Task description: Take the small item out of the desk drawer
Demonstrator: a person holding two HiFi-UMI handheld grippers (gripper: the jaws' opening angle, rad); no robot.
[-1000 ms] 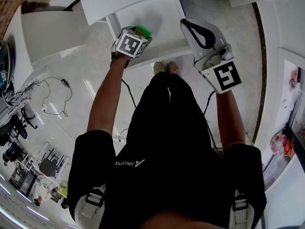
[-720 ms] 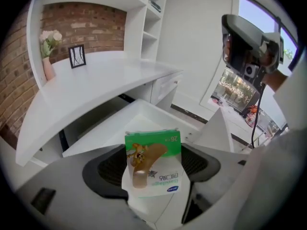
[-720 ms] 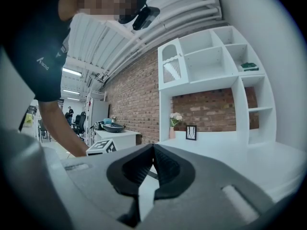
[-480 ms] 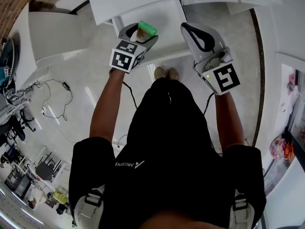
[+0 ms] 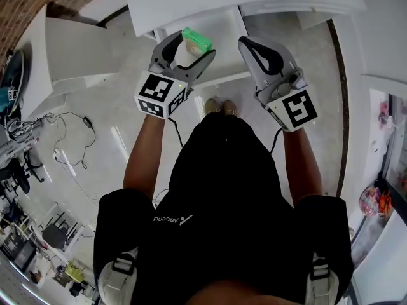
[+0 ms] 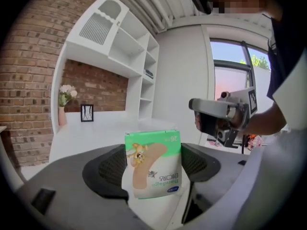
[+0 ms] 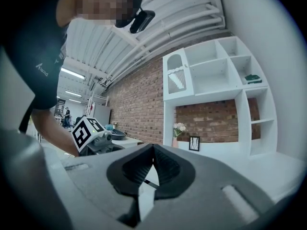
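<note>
A brick wall (image 6: 29,80) backs a tall white shelf unit (image 6: 120,47). Below the shelves, in front of the brick, a pale vase of white flowers (image 6: 64,107) stands just beside a small black picture frame (image 6: 87,113). A window (image 6: 230,80) shows green trees (image 6: 259,61). In the right gripper view a small dark green thing (image 7: 253,78) lies in an upper shelf compartment, and strip lights (image 7: 76,73) glow on the ceiling. Cables (image 5: 70,132) trail across the pale floor (image 5: 127,107), well apart from a pair of light shoes (image 5: 220,107).
</note>
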